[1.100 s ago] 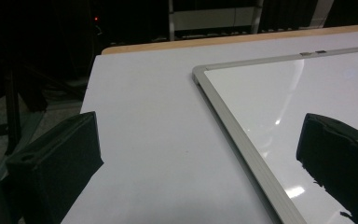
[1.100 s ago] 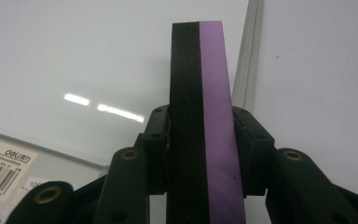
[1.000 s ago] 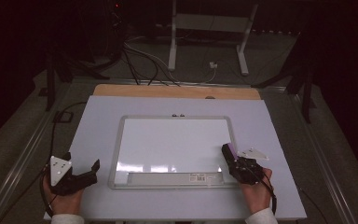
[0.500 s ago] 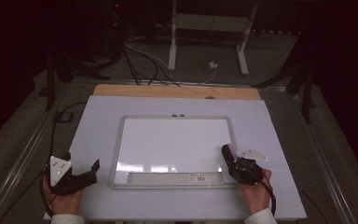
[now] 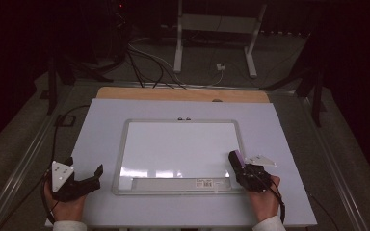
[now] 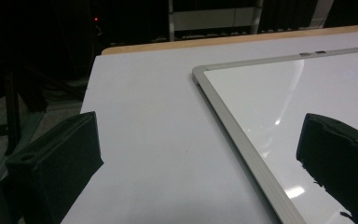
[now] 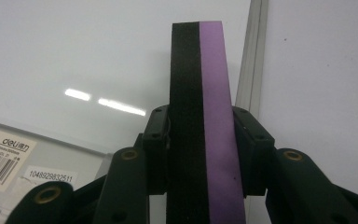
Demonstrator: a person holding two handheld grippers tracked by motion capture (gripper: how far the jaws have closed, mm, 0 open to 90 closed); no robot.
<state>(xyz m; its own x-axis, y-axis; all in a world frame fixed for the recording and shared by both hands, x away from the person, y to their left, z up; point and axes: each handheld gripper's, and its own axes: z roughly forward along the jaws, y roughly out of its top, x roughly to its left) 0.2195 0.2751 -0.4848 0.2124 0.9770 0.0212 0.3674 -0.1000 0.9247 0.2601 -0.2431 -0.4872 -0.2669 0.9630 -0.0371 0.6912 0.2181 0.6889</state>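
We had the right hand-held gripper clamped shut on a black & purple eraser, upright betw. its pads, over the whiteboard's lower right corner, just inside the frame edge. The left hand-held gripper sat wide open w/ nothing in it, on bare tabletop left of the board. Plenty of free room lay around the board on all sides. The board's tray sticker read "deli", w/ a barcode; a 2nd label showed 1048929832511.
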